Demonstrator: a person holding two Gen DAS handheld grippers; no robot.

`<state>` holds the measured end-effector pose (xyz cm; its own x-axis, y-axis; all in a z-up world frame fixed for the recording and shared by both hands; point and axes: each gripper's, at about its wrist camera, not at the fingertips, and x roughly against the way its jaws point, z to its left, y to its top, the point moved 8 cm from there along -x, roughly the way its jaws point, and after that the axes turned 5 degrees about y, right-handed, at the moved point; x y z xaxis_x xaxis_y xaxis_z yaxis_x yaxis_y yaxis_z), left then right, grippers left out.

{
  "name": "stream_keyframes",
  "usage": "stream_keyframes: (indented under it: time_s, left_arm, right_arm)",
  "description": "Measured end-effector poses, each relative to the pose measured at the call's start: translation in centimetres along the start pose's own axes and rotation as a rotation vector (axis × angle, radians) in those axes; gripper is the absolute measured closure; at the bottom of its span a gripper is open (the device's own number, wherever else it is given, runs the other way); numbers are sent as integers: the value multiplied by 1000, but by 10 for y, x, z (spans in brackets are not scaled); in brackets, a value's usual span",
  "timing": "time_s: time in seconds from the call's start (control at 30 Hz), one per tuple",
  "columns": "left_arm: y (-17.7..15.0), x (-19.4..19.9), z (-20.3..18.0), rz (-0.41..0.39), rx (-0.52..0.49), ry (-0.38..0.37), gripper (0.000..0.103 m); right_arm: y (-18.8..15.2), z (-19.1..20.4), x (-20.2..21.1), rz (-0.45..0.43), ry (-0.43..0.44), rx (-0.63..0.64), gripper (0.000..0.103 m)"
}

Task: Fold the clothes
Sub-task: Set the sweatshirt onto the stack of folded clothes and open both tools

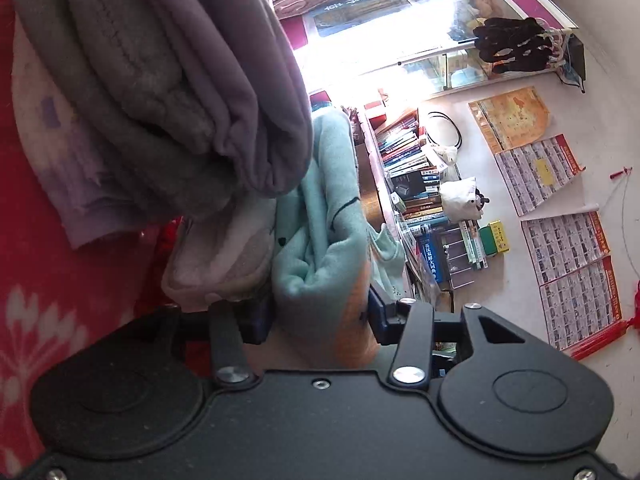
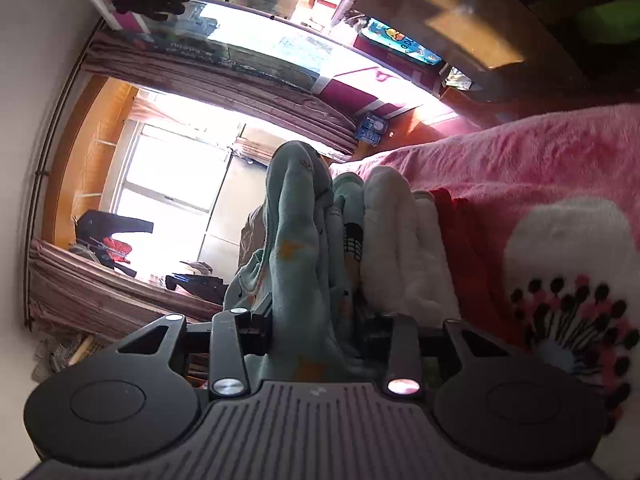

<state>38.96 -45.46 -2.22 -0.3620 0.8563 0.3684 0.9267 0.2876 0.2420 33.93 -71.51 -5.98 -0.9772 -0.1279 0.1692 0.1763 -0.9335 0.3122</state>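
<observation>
A folded teal garment (image 1: 328, 220) with orange and black prints and a white fleece lining (image 1: 224, 264) stands on edge between the fingers of my left gripper (image 1: 318, 320), whose pads touch it on both sides. The view is rolled onto its side. In the right wrist view the same teal garment (image 2: 292, 240) and its white fleece (image 2: 396, 240) fill the gap of my right gripper (image 2: 320, 332), which is shut on the bundle. A stack of folded grey and purple clothes (image 1: 160, 80) lies just beyond the left gripper on the red blanket (image 1: 60, 280).
A pink and white flowered blanket (image 2: 520, 168) covers the bed beside the bundle. Rows of books (image 1: 420, 184) fill a shelf behind it, and calendars (image 1: 560, 240) hang on the wall. A bright window (image 2: 172, 172) and curtains are further off.
</observation>
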Motion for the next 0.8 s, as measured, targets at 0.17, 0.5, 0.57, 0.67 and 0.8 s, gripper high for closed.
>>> stream_keyframes:
  time_s: [0.17,0.5,0.57,0.67,0.8]
  left_arm:
    - [-4,57,-3,-33,-24,10,33]
    - [-52,251,31,-184,-58,94,5]
    - [-62,291,37,-218,-115,179,0]
    - [-78,349,43,-283,-266,321,0]
    - [-106,426,47,-414,-442,521,0]
  right_arm:
    - [3,25,17,-33,1,43,28]
    - [-111,93,141,21,12,283,0]
    - [-154,109,158,88,22,305,0]
    - [-227,137,178,198,35,354,0]
    - [-315,175,203,285,34,471,0]
